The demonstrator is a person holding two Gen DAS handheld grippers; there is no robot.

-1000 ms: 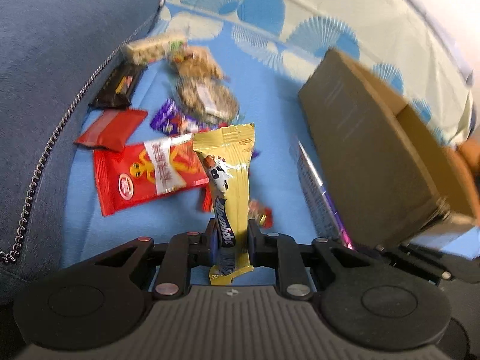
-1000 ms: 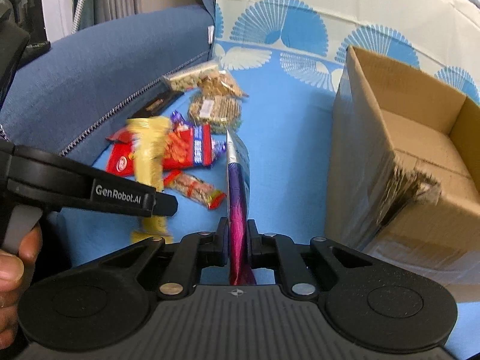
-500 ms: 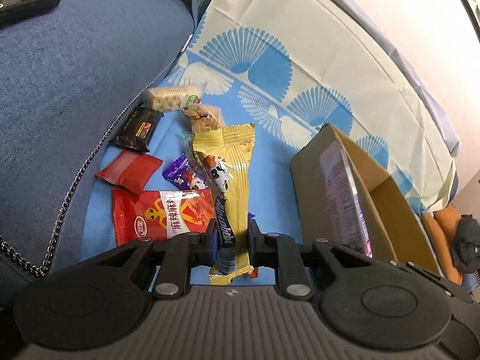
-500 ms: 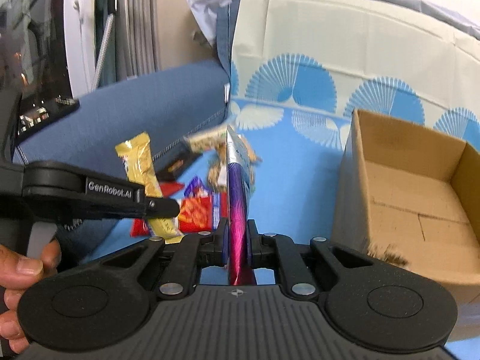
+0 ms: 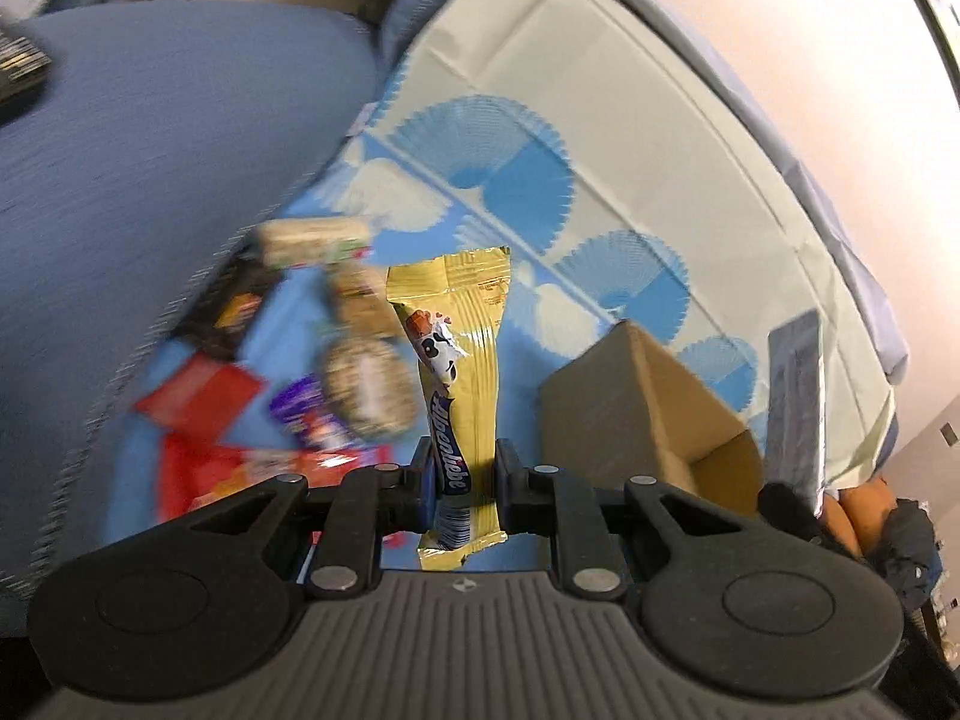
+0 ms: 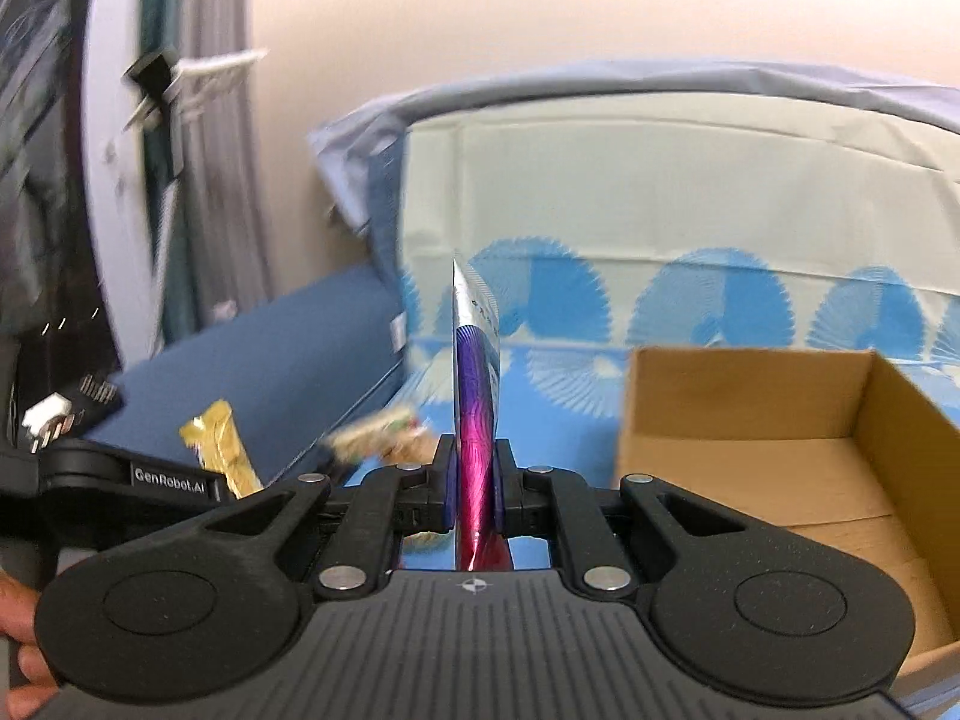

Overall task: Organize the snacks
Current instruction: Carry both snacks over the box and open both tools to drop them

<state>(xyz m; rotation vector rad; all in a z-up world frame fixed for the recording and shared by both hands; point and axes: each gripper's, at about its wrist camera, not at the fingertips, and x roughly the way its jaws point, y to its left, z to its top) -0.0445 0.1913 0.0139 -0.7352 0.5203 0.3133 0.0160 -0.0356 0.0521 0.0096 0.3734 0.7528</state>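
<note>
My left gripper (image 5: 462, 474) is shut on a yellow snack bar (image 5: 465, 360) and holds it upright in the air above the blue patterned sheet (image 5: 528, 312). My right gripper (image 6: 474, 480) is shut on a flat purple-and-silver snack packet (image 6: 474, 396), held edge-on. An open cardboard box (image 6: 780, 450) stands to the right of the packet; its inside looks empty. In the left wrist view the box (image 5: 648, 408) is to the right of the bar, with the purple packet (image 5: 795, 396) above its far side. The yellow bar (image 6: 222, 450) shows at the left of the right wrist view.
Several loose snacks lie on the sheet at the left: a red wrapper (image 5: 198, 396), a round seed cake (image 5: 369, 384), a purple wrapper (image 5: 306, 420), a dark bar (image 5: 234, 312). A blue cushion (image 5: 150, 180) rises at the left. A cream backrest cover (image 6: 660, 192) is behind.
Both grippers have risen with their snacks; the views tilt up toward the backrest and wall. The right gripper with the purple packet has moved nearer the box.
</note>
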